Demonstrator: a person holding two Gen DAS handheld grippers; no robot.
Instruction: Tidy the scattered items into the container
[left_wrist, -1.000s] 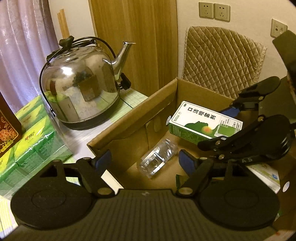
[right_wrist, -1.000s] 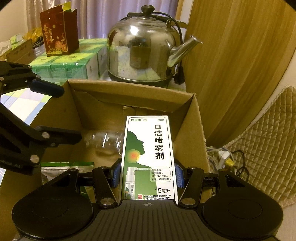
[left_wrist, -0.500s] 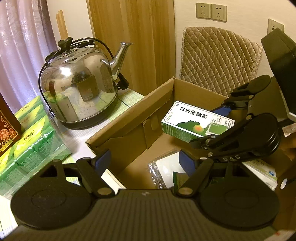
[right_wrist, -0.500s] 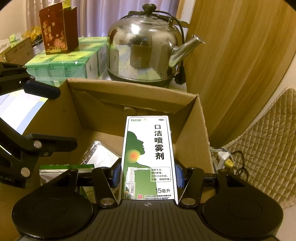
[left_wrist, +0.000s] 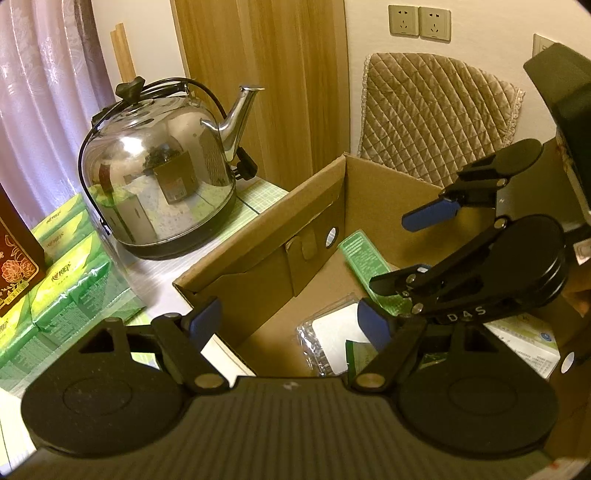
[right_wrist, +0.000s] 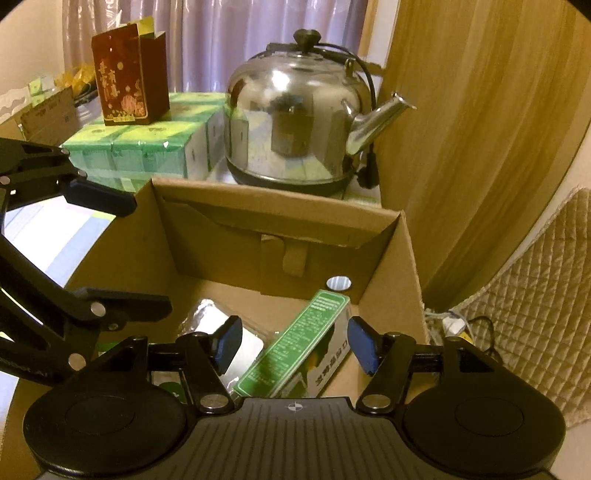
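Note:
An open cardboard box (right_wrist: 229, 210) (left_wrist: 258, 254) holds the tidied items. A green and white spray carton (right_wrist: 295, 354) (left_wrist: 364, 254) lies tilted inside it, leaning toward the box's right wall, below my right gripper (right_wrist: 295, 345). That gripper is open with nothing between its blue pads. A foil blister pack (right_wrist: 212, 319) (left_wrist: 325, 339) lies on the box floor. My left gripper (left_wrist: 290, 325) hovers open over the box's near rim, holding nothing. Each gripper shows in the other's view, the right gripper (left_wrist: 424, 243) and the left gripper (right_wrist: 110, 254).
A steel kettle (left_wrist: 162, 177) (right_wrist: 299, 129) stands just behind the box. Green tissue packs (left_wrist: 62, 291) (right_wrist: 147, 144) and a dark red carton (right_wrist: 129, 74) sit to its left. A quilted cushion (left_wrist: 439, 107) and wooden panel (left_wrist: 266, 74) are beyond; cables (right_wrist: 461, 325) lie right of the box.
My right gripper has opened and released the spray carton, which has dropped into the box and lies tilted. The left gripper has stayed open, shifting slightly.

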